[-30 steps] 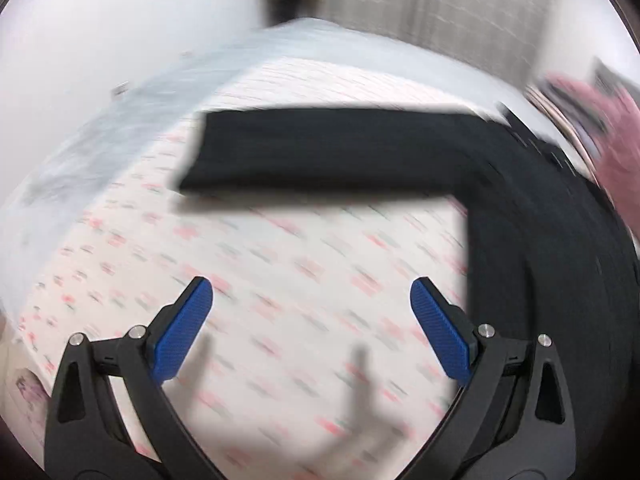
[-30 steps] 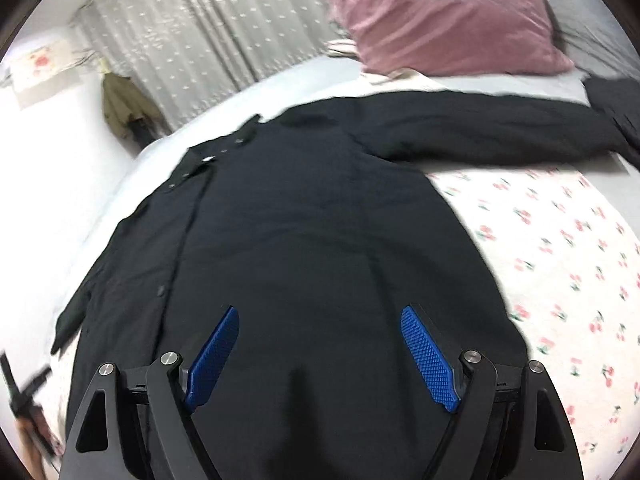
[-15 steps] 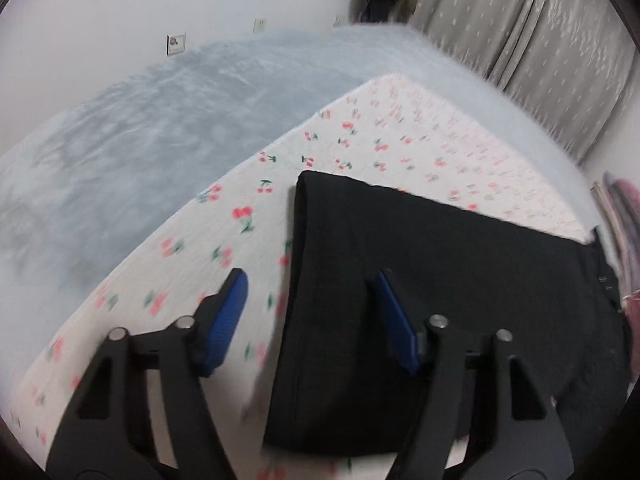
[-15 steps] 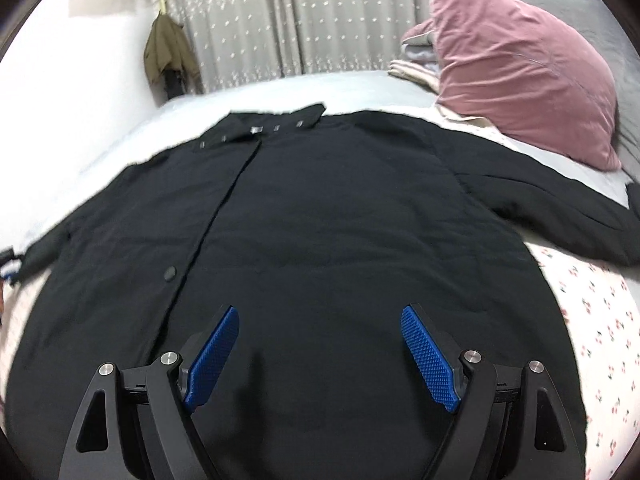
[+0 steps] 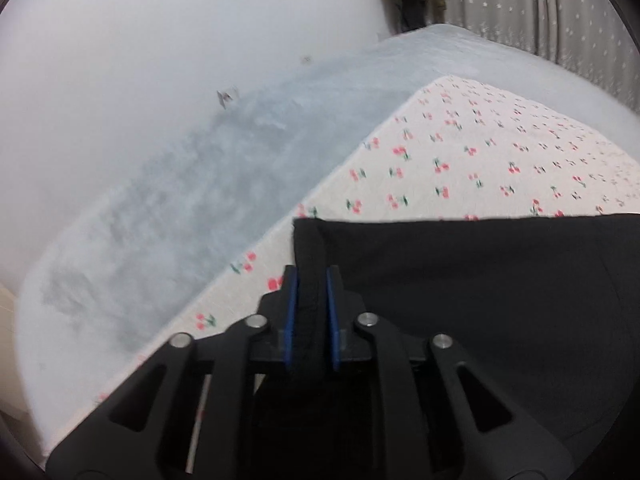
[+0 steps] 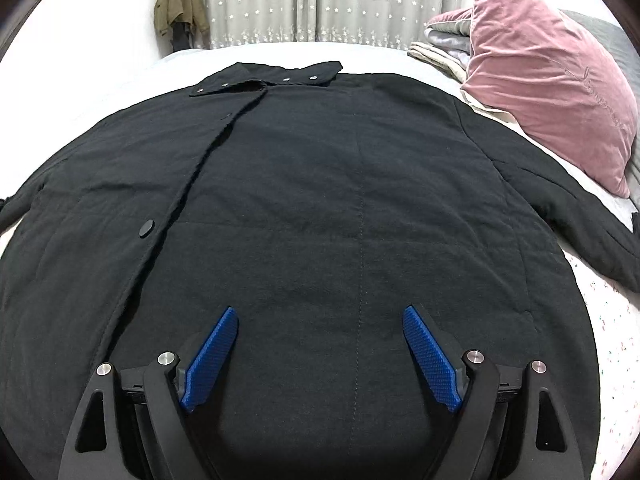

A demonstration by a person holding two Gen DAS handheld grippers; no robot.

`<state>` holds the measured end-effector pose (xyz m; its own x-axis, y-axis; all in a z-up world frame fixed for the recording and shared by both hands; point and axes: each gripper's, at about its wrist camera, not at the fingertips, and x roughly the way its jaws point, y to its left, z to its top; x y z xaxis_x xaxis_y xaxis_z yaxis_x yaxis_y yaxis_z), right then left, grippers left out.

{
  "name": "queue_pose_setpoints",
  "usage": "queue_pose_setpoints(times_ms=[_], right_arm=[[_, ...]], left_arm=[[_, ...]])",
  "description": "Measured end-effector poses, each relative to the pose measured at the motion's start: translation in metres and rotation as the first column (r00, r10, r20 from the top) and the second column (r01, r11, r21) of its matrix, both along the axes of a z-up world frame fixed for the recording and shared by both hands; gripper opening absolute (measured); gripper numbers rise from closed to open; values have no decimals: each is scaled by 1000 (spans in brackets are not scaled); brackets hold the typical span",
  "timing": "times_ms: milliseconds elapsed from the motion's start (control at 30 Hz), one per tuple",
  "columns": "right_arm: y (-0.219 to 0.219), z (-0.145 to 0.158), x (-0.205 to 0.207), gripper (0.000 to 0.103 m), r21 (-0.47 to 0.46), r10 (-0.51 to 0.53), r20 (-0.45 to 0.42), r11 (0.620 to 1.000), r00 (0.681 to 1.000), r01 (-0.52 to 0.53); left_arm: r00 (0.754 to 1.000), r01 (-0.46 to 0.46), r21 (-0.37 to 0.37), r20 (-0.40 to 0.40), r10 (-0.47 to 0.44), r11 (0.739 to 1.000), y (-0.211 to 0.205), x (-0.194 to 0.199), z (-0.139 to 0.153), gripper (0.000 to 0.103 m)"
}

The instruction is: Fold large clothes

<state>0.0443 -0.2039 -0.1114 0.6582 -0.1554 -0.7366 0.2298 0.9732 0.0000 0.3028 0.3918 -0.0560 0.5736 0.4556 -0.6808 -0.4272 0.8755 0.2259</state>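
Clamping the cuff end of a black coat sleeve (image 5: 500, 280), the left gripper (image 5: 308, 280) has just been closing, and its blue pads (image 5: 291, 300) now press the fabric from both sides. Ahead of these jaws: cherry-print sheet (image 5: 460, 152), then grey blanket (image 5: 200, 180), both bare. Right gripper (image 6: 320, 320): jaws wide apart, nothing between them, above the black coat (image 6: 320, 180) lying flat. Beyond the right jaw lies a pink pillow (image 6: 540, 88).

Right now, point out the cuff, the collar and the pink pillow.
cuff (image 5: 310, 256), left wrist view, folded end ahead of the pads
collar (image 6: 276, 76), right wrist view, band with snaps
pink pillow (image 6: 548, 88), right wrist view, its front face
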Motion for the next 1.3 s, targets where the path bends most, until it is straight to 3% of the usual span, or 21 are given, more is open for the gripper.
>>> queue_pose_setpoints(times_ms=[33,100,167,267,300,400,500,567,667,767,833,933,1000,1067,1100,1300], right_arm=[[-1,0,0,87,2,0,0,1000,1000,0],[-2,1,-2,87,7,2,0,1000,1000,-2],[-4,1,-3,87,13,2,2,1000,1000,-2],[-2,3,-1,87,6,-3,2,1000,1000,3],[-1,4,0,87,9,1,3,1000,1000,-1],[3,5,7,87,8,7,4,1000,1000,-7],[3,3,10,87,3,7,-14,1000,1000,-7],[1,3,9,87,1,-8,-26,1000,1000,8],[-7,4,6,87,23,-23,-57,999,998,24],[-16,7,-1,87,50,-44,-63,998,997,47],[-19,10,-3,87,66,-51,-56,996,997,55],[-19,18,-7,87,112,-42,-24,993,999,44],[-15,25,-8,87,146,-24,-4,989,1000,24],[-9,31,-9,87,154,2,10,988,1000,-3],[-6,33,-9,87,150,11,12,989,1000,-13],[11,37,-14,87,94,69,11,993,998,-69]], left_arm=[[1000,-9,7,-1,9,1000,-1,-1,4,23],[999,-40,-10,28,40,999,-2,-12,18,47],[995,-33,-47,90,37,998,-8,-26,32,55],[983,93,-121,172,-71,988,-36,-49,47,63],[973,169,-146,185,-141,975,-52,-56,47,70],[952,283,-201,175,-250,938,-84,-59,29,75],[975,219,-172,16,-220,960,-93,-44,-14,76],[984,175,-206,52,-168,963,-79,-50,-12,76],[999,48,-213,20,-45,976,-54,-66,-8,76],[1000,18,-281,20,-13,960,-38,-91,1,77],[999,40,-361,35,-30,932,-31,-107,9,80],[998,52,-501,58,-26,864,-22,-129,18,84],[998,39,-598,61,-2,801,-15,-139,21,84],[997,17,-695,64,38,719,-4,-142,14,84],[996,7,-724,63,57,690,-2,-142,10,84],[983,-49,-815,65,174,578,0,-133,-19,84]])
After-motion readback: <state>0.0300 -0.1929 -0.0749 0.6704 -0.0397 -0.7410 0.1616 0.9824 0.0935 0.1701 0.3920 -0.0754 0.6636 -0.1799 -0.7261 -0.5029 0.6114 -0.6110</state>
